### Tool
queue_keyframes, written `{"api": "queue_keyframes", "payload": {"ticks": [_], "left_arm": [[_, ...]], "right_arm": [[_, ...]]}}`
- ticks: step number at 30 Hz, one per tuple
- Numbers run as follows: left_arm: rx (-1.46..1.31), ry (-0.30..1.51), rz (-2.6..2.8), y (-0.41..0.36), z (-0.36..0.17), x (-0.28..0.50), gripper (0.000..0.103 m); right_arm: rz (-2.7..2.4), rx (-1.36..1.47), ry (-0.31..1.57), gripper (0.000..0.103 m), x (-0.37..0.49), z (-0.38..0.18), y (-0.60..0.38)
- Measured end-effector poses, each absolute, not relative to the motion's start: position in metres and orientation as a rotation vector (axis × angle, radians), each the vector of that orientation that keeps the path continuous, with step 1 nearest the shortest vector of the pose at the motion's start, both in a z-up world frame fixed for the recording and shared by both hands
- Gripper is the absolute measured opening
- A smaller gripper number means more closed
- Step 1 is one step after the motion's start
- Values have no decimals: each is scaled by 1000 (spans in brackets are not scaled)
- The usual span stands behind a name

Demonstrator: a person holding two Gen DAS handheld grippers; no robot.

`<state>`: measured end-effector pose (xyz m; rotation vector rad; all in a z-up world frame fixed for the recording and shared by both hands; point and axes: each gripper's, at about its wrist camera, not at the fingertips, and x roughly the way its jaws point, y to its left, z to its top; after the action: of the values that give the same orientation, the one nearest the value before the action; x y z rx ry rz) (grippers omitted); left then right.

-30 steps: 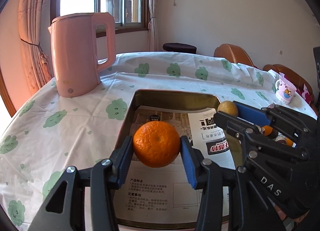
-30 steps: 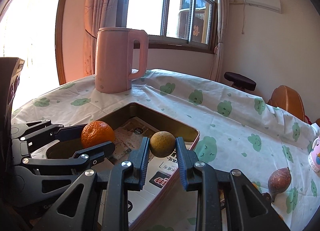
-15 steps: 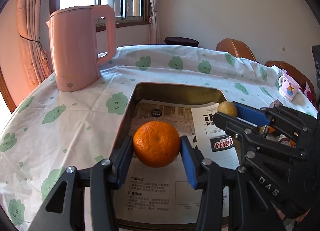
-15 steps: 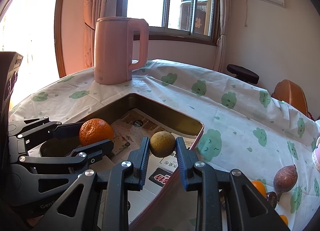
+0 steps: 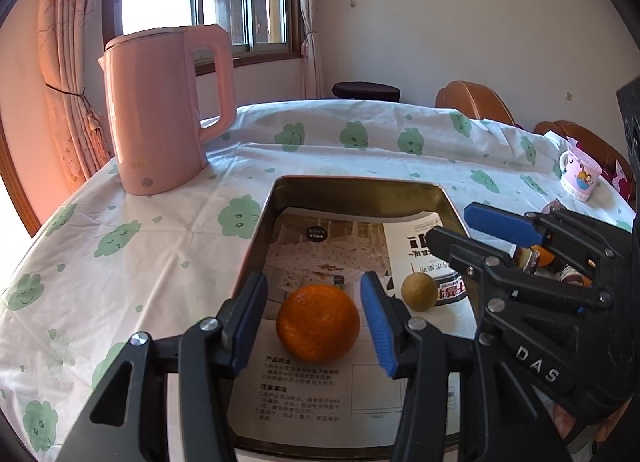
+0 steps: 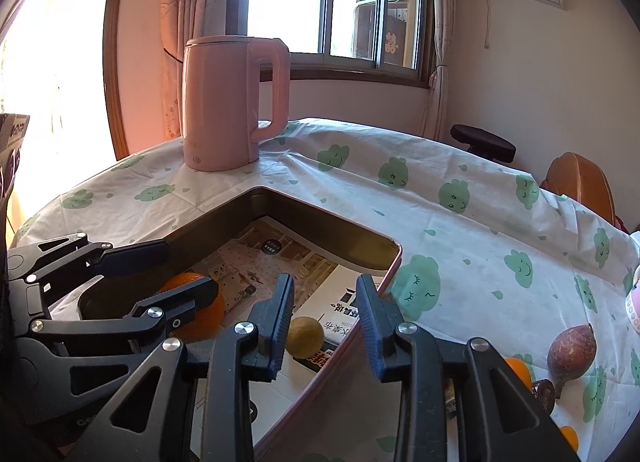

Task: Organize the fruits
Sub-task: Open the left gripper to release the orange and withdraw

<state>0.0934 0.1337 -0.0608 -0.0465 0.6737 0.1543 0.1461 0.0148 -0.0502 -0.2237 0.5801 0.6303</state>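
Note:
A gold metal tray (image 5: pixel 360 182) lined with printed paper sits on the table. An orange (image 5: pixel 318 322) rests on that paper between the blue pads of my left gripper (image 5: pixel 313 286). Its jaws are opening, with small gaps on both sides of the fruit. A small yellow-green fruit (image 6: pixel 306 338) lies on the paper near the tray's right wall (image 6: pixel 384 282). My right gripper (image 6: pixel 325 286) straddles it with its jaws opening, and the pads stand clear of it. In the right wrist view the left gripper (image 6: pixel 190 268) half hides the orange (image 6: pixel 204 314).
A tall pink kettle (image 5: pixel 160 114) stands on the cloud-print cloth beyond the tray's left corner. A brown fruit (image 6: pixel 572 350) and small oranges (image 6: pixel 518 372) lie on the cloth right of the tray. A mug (image 5: pixel 580 178) sits far right, with chairs behind the table.
Both fruits were gripped above the tray; now each lies on the paper. Both sets of jaws have widened and let go, the right more than the left.

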Motion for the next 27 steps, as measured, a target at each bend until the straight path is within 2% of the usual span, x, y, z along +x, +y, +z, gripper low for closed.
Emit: {"api": "queue_keyframes", "payload": {"ticks": [3,7,12,17,25,27], "left_arm": [[-45,667,160,134,-60,93,52],[-52,650,170,136,-59,90,58],[-49,620,178,136,-56,85,65],[-30,600,191,133,-55,83,72],[-61,544,162,121,-48,69,73],[-58,536,143,111,-46,66,73]], "right_arm": [[616,-218,574,42,145,-49,13],[598,-210,554,45,143,-48,10],[580,-174,533,54,142,-44,1],[574,-143,520,58,140,-42,-7],[554,-160,480,63,122,-35,-26],[554,-167,463,69,113,-33,-37]]}}
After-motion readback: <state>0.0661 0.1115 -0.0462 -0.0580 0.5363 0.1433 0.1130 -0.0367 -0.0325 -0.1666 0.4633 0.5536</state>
